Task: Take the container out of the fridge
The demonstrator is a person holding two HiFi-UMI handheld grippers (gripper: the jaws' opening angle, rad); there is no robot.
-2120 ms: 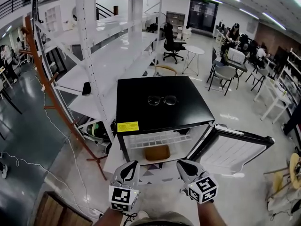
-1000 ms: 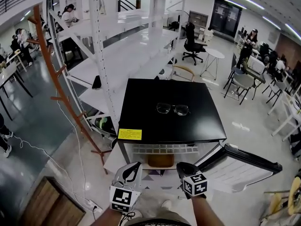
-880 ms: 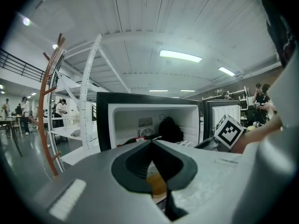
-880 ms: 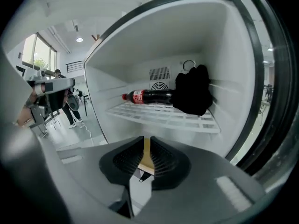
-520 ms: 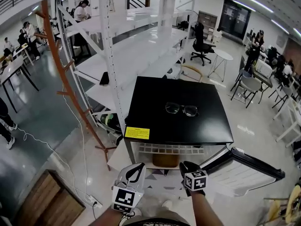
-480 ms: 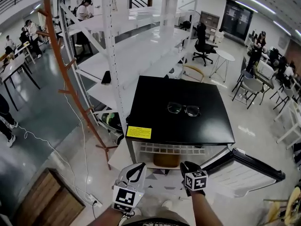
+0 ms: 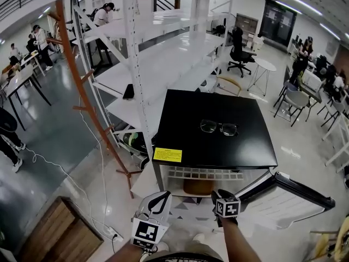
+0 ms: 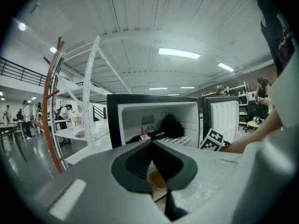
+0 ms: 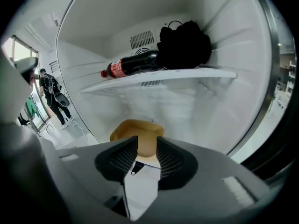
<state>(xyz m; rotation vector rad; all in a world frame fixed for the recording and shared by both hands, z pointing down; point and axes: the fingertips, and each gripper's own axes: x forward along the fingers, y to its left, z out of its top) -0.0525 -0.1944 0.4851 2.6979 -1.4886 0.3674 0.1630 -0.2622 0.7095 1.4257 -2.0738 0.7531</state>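
Right gripper view: right tongs (image 9: 147,142) just opening, empty, container (image 9: 137,126) ahead; bottle (image 9: 135,64), blk bag (image 9: 184,45) on shelf (image 9: 187,74) above; left tongs (image 8: 152,143) shut.

Open black fridge (image 7: 188,119), glasses (image 7: 218,127) on top, tan container (image 7: 197,186) inside, left gripper (image 7: 161,197) and right gripper (image 7: 221,193) in front

The right gripper (image 7: 220,194) sits lower and nearer the open fridge (image 7: 180,135) than a second ago, and its jaws, which have just been opening, stand apart with the tan container (image 9: 136,129) showing between their tips.
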